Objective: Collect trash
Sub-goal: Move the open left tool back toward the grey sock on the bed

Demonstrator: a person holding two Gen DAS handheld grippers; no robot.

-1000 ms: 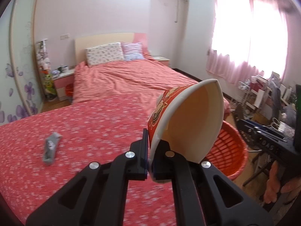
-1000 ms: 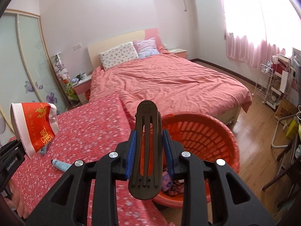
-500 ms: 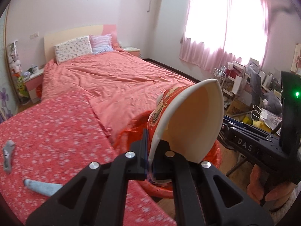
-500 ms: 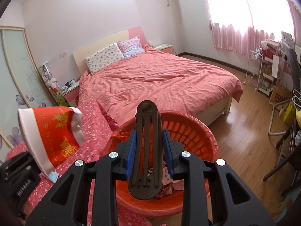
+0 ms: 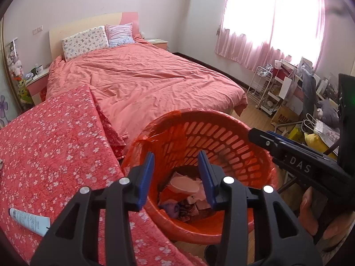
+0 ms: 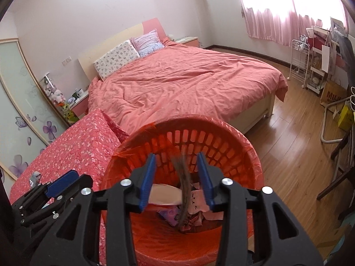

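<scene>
Both our grippers, left gripper (image 5: 175,175) and right gripper (image 6: 176,177), hang spread and empty over the round orange slotted plastic basket (image 5: 221,137) at lower centre. A blurred dark clip (image 6: 184,190) falls between the right fingers; it could catch the rim. Earlier, left clamped a paper bowl, right the clip. A white tube (image 5: 28,221) remains lower left.

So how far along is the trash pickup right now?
Several scraps already lie in the orange basket. The left gripper and right gripper are open over it, a dark blurred item falling in. The tube remains on the floral cover.
</scene>
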